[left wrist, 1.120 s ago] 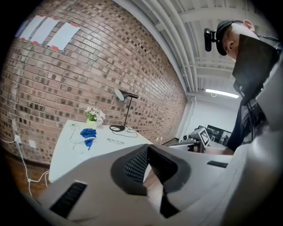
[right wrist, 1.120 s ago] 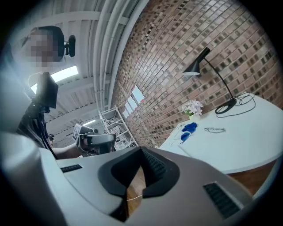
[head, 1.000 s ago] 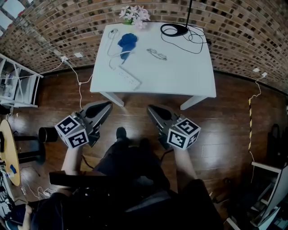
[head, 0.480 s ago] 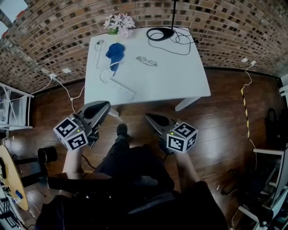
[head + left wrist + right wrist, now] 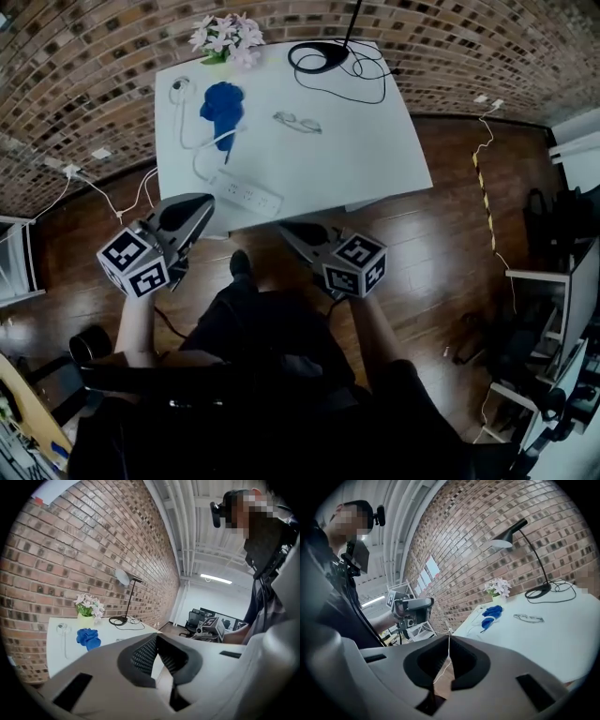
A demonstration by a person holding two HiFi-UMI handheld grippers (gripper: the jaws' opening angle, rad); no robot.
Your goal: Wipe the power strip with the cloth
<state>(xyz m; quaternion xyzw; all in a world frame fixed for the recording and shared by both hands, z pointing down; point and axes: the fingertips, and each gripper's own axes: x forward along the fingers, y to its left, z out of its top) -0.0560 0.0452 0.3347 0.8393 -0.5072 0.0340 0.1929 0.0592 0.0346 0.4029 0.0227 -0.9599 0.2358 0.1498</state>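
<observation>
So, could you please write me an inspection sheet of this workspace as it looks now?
surface: white table, mostly bare.
job's things: white power strip near the front left edge; blue cloth bunched behind it, apart from the strip.
clutter: eyeglasses, flower pot, desk lamp base.
grippers: left claw shut, empty; right claw practically shut, its jaws have just been opening a hair, empty; both over the floor, short of the table.
cables: power strip cord loops past the cloth; black lamp cable lies loose at the back.
surroundings: brick wall, wooden floor.
</observation>
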